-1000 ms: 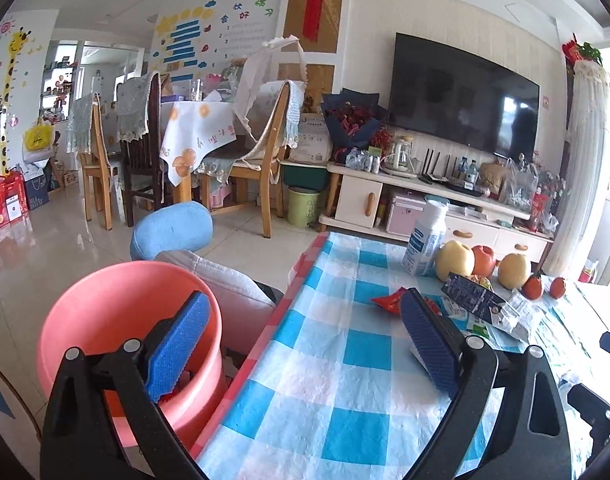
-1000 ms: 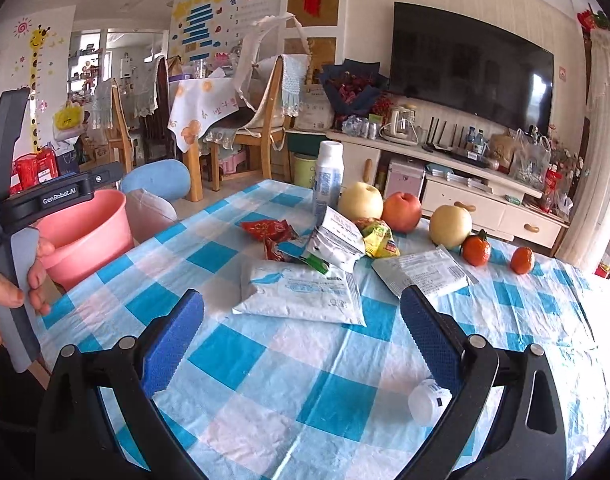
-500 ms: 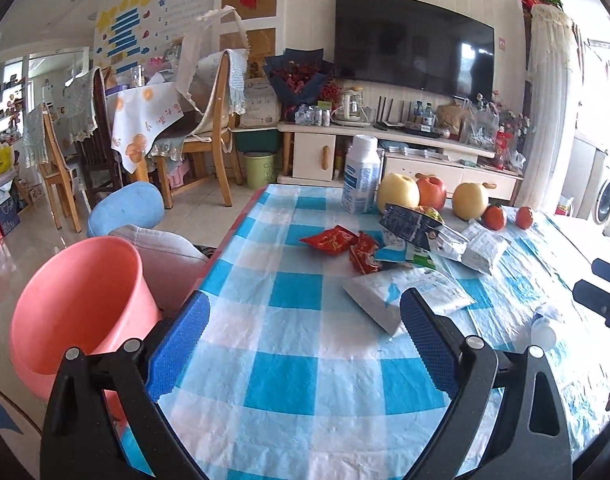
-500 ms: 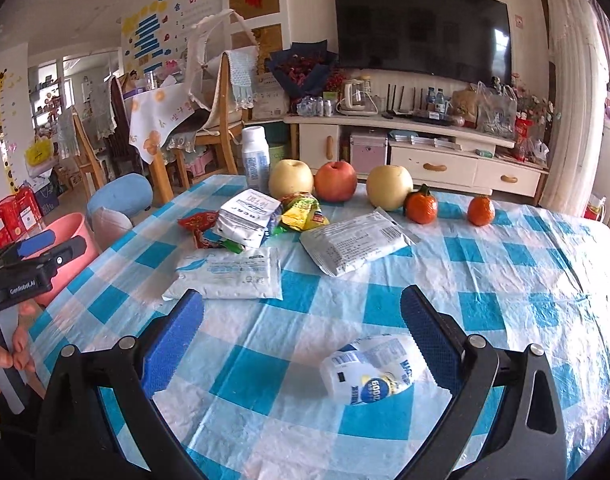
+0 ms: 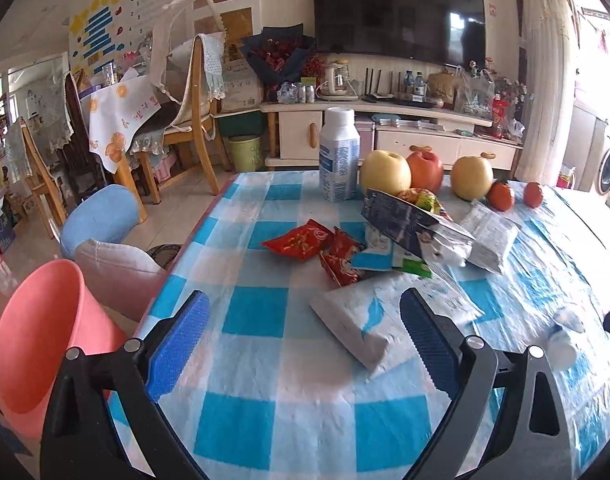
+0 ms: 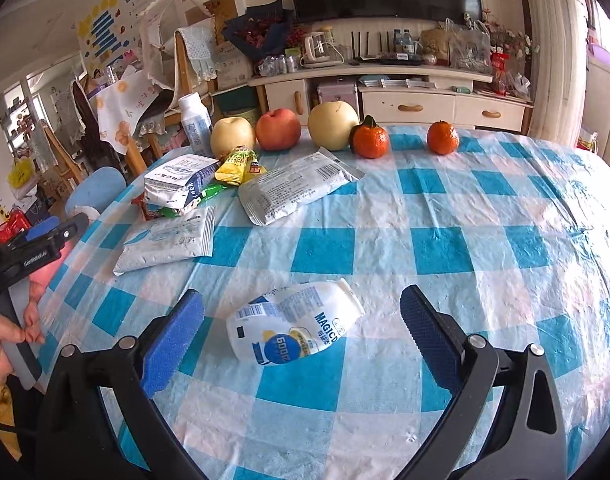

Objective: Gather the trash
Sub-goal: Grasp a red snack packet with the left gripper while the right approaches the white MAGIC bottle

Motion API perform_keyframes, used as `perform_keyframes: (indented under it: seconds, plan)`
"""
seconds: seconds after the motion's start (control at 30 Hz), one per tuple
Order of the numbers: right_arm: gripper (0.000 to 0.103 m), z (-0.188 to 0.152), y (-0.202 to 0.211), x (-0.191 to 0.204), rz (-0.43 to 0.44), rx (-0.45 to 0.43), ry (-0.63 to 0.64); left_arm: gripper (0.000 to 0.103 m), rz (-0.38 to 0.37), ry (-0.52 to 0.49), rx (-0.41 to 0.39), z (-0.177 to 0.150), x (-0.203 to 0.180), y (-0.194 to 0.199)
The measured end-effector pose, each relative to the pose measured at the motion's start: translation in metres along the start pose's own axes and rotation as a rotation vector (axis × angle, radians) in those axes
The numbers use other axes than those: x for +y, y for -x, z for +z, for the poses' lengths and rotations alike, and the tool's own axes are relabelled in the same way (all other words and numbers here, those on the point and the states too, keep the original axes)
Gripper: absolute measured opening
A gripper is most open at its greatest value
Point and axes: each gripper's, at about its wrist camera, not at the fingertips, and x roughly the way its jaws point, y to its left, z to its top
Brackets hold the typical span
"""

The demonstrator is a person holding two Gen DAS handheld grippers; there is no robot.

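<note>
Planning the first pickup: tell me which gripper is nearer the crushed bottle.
Right. The right gripper is open with the crushed bottle lying between its fingers. The left gripper faces a white packet; the bottle lies off to its right.

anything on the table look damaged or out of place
The crushed white bottle lies on its side, dented, alone near the right gripper. The other empty wrappers sit heaped by the upright bottle and fruit.

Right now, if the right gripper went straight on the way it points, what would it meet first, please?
Most likely the crushed white bottle lying on the checked tablecloth. It sits just ahead between the open fingers of the right gripper, though depth is uncertain.
</note>
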Motion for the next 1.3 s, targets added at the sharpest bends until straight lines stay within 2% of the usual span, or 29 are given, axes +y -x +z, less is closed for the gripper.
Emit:
perform_keyframes:
  seconds: [0.03,0.07,0.2,0.37,0.43,0.47,0.6,0.63,0.67,0.77,0.93,1.07,1.3]
  plan:
    - [0.099,0.0,-0.005,-0.002,-0.003,0.018,-0.008,0.091,-0.008,0.025,0.01,0.006,0.005,-0.01]
    - [0.099,0.0,-0.008,-0.005,-0.002,0.032,-0.018,0.08,-0.009,0.049,0.022,0.013,0.011,-0.02]
    - [0.099,0.001,-0.018,-0.013,-0.002,0.068,-0.048,0.075,-0.003,0.087,0.07,0.035,0.025,-0.062]
    - [0.097,-0.003,-0.031,-0.025,0.049,0.136,-0.128,0.071,-0.018,-0.023,0.132,0.048,0.016,-0.106]
    - [0.09,-0.006,-0.034,-0.026,0.068,0.156,-0.15,0.068,-0.026,-0.06,0.159,0.051,0.012,-0.122]
    - [0.082,-0.007,-0.036,-0.026,0.076,0.165,-0.155,0.064,-0.032,-0.071,0.174,0.052,0.01,-0.129]
    - [0.081,-0.008,-0.038,-0.027,0.096,0.163,-0.175,0.06,-0.059,-0.126,0.223,0.051,-0.002,-0.152]
    - [0.081,-0.007,-0.038,-0.025,0.098,0.161,-0.171,0.054,-0.058,-0.141,0.229,0.051,-0.006,-0.155]
    - [0.081,-0.006,-0.039,-0.024,0.101,0.159,-0.169,0.05,-0.061,-0.15,0.232,0.05,-0.009,-0.158]
    - [0.083,-0.006,-0.044,-0.02,0.136,0.167,-0.161,0.046,-0.086,-0.128,0.237,0.051,-0.008,-0.162]
    - [0.093,-0.006,-0.05,-0.008,0.132,0.174,-0.103,0.038,-0.087,-0.14,0.225,0.047,-0.012,-0.157]
    - [0.094,-0.006,-0.053,0.002,0.135,0.17,-0.054,0.037,-0.085,-0.134,0.214,0.045,-0.014,-0.152]
    - [0.094,-0.005,-0.063,0.025,0.156,0.173,0.077,0.036,-0.125,-0.154,0.214,0.031,-0.025,-0.132]
